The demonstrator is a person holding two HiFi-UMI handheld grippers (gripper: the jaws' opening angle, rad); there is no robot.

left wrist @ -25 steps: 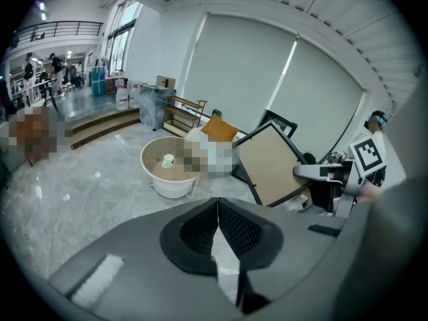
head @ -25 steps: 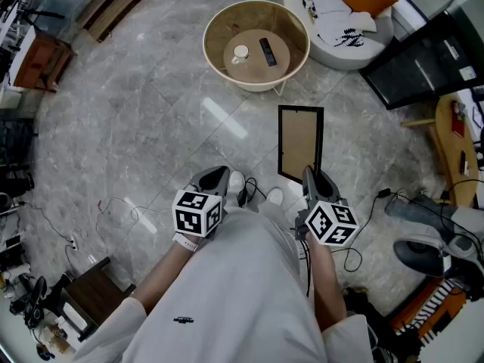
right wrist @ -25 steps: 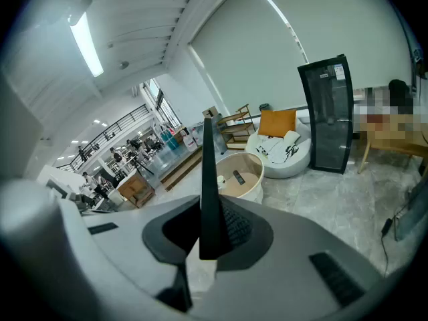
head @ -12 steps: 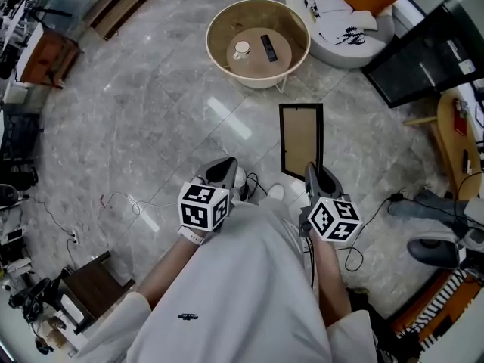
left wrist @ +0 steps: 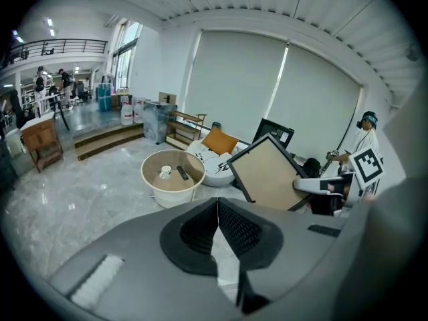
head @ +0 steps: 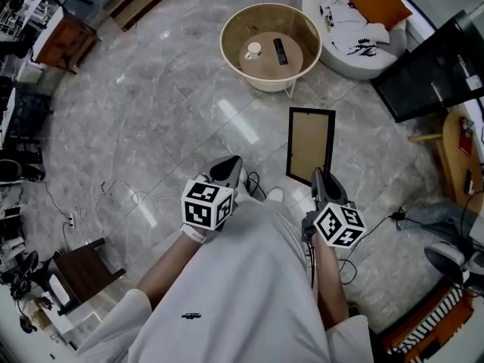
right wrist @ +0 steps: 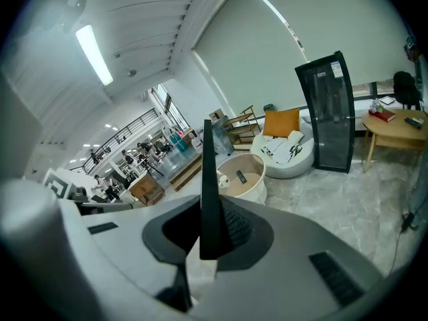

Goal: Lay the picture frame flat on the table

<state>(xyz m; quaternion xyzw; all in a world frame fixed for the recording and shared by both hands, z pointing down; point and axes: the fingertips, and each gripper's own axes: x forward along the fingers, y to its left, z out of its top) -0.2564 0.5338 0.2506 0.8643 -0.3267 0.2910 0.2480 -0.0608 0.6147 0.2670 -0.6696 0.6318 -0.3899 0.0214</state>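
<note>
The left gripper (head: 229, 169) is empty, its jaws pressed together, with bare floor (head: 151, 112) all around it. The right gripper (head: 319, 178) clamps the picture frame (head: 310, 146) by its near edge, well short of the round table (head: 265, 80). The left gripper view shows the frame's tan face tilted; the right gripper view shows only a dark edge.

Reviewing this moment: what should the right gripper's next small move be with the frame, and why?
Probably carry the picture frame forward toward the round table. The right gripper is shut on the frame's edge and holds it in the air over the floor, well short of the table, where a cup and a remote sit.
</note>
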